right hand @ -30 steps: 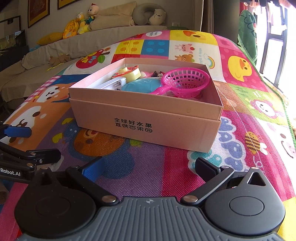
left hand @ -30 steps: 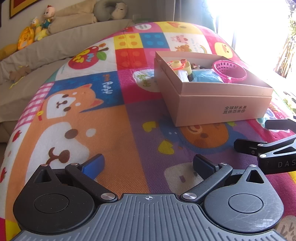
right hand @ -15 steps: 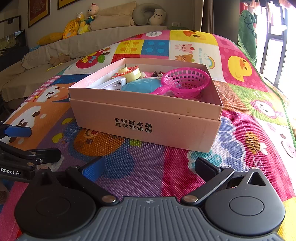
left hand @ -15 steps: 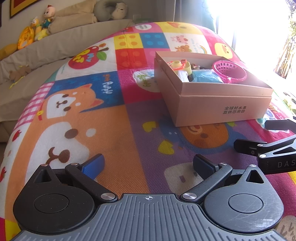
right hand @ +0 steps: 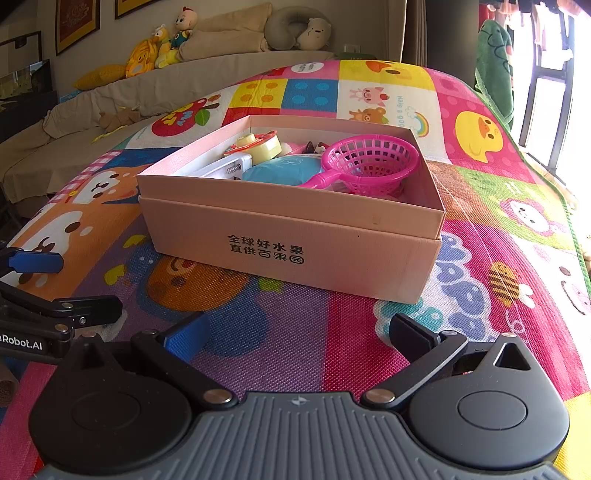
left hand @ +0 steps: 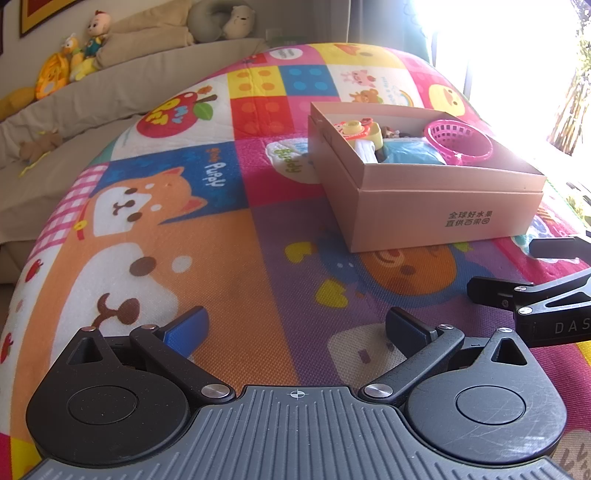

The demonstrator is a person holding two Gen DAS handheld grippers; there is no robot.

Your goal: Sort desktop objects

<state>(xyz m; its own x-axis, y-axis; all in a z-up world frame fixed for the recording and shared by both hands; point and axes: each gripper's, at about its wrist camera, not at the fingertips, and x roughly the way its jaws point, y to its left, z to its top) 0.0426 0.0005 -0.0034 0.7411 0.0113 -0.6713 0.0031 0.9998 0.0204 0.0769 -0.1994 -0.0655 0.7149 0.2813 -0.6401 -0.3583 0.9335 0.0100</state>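
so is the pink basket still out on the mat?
No, the pink basket lies inside the cardboard box, beside a blue item.

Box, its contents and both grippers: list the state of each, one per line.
cardboard box: lidless, upright on mat
pink basket: in box, upright
blue pouch: in box, lying flat
yellow toy: in box
left gripper: open, empty
right gripper: open, empty

play mat (left hand: pixel 229 258) | sofa (right hand: pixel 207 77) | plush toys (right hand: pixel 162 44) | framed pictures (right hand: pixel 77 26)
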